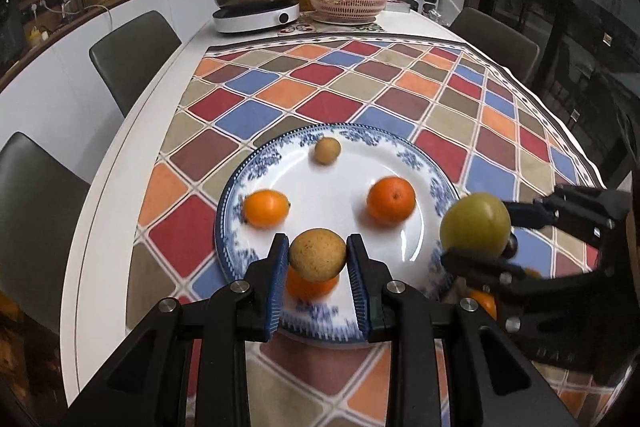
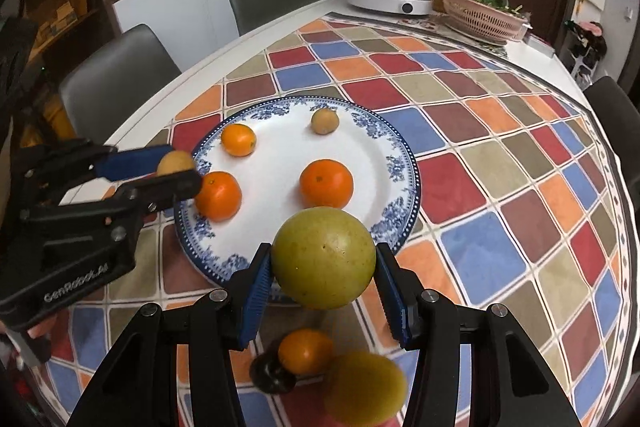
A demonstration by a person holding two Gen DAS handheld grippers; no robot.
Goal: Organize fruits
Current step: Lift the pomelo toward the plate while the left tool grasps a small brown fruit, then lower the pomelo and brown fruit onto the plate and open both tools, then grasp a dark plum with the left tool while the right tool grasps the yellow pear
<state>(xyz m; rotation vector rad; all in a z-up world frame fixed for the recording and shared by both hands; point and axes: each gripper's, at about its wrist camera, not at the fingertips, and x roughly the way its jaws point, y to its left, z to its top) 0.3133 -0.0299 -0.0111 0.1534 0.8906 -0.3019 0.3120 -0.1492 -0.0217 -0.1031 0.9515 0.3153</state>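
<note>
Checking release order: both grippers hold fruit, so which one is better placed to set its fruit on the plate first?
Left, probably. The left gripper holds the small tan fruit already over the plate, though directly above an orange. The right gripper holds the green fruit at the plate's near rim, partly over tablecloth.

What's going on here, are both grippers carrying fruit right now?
Yes. The left gripper is shut on a small tan fruit, held over the near edge of the blue-and-white plate. The right gripper is shut on a larger green fruit by the plate's right rim. Four fruits already sit on the plate: three orange ones and a small tan one. A few more fruits lie on the checkered tablecloth below the right gripper.
</note>
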